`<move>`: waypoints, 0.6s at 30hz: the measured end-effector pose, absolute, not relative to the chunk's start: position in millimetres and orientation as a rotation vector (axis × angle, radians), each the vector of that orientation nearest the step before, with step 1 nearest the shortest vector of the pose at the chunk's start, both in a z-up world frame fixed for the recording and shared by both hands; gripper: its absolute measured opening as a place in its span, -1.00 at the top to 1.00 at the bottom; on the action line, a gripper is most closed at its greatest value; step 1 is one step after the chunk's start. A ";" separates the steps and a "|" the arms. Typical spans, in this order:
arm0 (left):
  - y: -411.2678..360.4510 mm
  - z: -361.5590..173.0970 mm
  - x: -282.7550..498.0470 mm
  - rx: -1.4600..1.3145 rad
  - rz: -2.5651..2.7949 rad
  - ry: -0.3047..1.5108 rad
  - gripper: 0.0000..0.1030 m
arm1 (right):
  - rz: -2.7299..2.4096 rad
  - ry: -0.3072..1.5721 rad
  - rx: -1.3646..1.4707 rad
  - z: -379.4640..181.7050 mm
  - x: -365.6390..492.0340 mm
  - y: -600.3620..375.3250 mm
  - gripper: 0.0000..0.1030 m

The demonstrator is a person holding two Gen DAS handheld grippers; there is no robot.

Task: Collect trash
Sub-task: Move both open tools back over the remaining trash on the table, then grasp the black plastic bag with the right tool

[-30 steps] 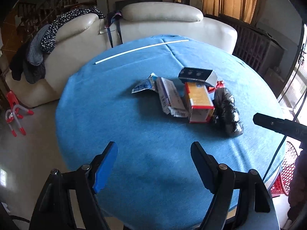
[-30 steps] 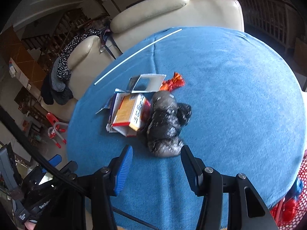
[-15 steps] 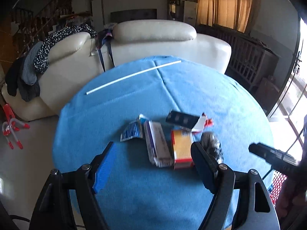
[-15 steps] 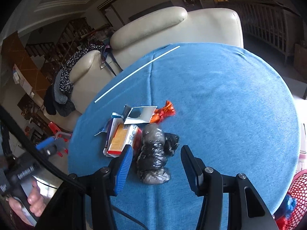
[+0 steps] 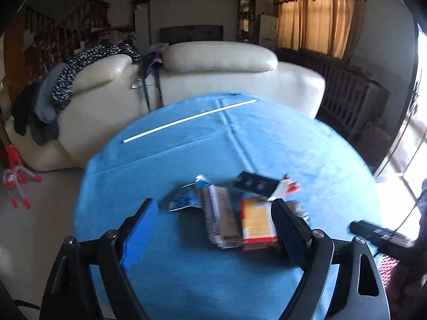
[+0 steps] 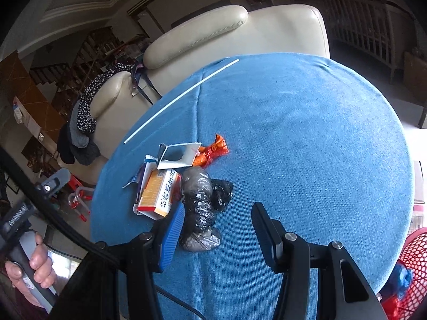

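A pile of trash lies on the round blue table (image 5: pixel 186 272): an orange and red box (image 5: pixel 256 222) (image 6: pixel 157 192), a white carton (image 5: pixel 221 221), a torn blue wrapper (image 5: pixel 186 197), a black and white box (image 5: pixel 256 184) (image 6: pixel 178 154), an orange foil wrapper (image 6: pixel 210 150) and a knotted black plastic bag (image 6: pixel 200 205). My left gripper (image 5: pixel 213 232) is open, held above and just short of the boxes. My right gripper (image 6: pixel 216 232) is open, with the black bag just ahead of its left finger.
A long white stick (image 5: pixel 186 118) (image 6: pixel 181 98) lies across the far side of the table. A cream sofa (image 5: pixel 213 69) with clothes draped on it stands behind. A red mesh basket (image 6: pixel 411 274) stands at the table's right edge.
Both grippers have pulled back and tilted up, so the trash pile now sits lower and nearer the fingers in both views. Nothing on the table has moved.
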State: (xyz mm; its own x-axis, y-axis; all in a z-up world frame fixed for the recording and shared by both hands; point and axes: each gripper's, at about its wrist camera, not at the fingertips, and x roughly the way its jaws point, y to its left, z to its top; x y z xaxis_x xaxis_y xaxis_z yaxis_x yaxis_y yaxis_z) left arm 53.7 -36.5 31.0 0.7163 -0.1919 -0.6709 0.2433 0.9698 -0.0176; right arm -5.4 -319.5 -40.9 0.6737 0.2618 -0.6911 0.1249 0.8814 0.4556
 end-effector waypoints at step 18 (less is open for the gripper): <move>-11.6 -23.4 72.7 0.073 -0.224 0.891 -0.69 | 0.138 0.962 0.530 -64.9 33.7 -294.0 -0.11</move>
State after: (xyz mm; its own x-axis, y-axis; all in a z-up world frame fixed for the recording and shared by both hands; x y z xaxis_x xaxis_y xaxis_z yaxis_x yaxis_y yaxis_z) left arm 72.7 -11.6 -23.4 0.6068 -0.1633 -0.7779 0.2241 0.9741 -0.0296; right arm 33.7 -294.0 -64.9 0.5740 0.3419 -0.7441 0.1182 0.8646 0.4884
